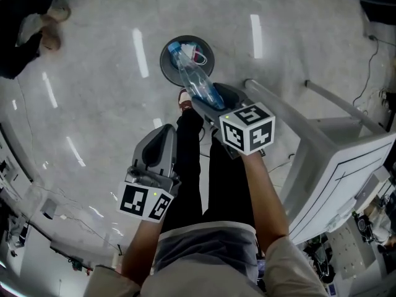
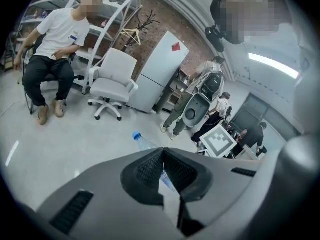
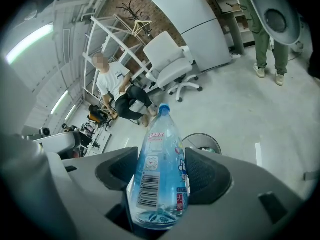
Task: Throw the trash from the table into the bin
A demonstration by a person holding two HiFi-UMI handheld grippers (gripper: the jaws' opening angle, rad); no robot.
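Observation:
A clear blue-tinted plastic bottle [image 1: 193,76] with a blue cap sticks out of my right gripper [image 1: 213,104], cap end leading. Its cap hangs over the round grey bin [image 1: 201,48] on the floor, which has some trash inside. In the right gripper view the jaws press on both sides of the bottle [image 3: 161,169], and the bin [image 3: 204,143] lies just beyond it. My left gripper [image 1: 166,132] hangs lower left of the bottle, beside my legs. In its own view the left gripper [image 2: 164,156] is shut with nothing in it, and the bottle [image 2: 142,141] shows past its tips.
A white table [image 1: 346,159] stands at the right, close to my right arm. A seated person [image 2: 52,49], a white office chair [image 2: 112,81] and a white fridge [image 2: 157,69] are across the room. Another person's feet [image 1: 52,23] are at the top left.

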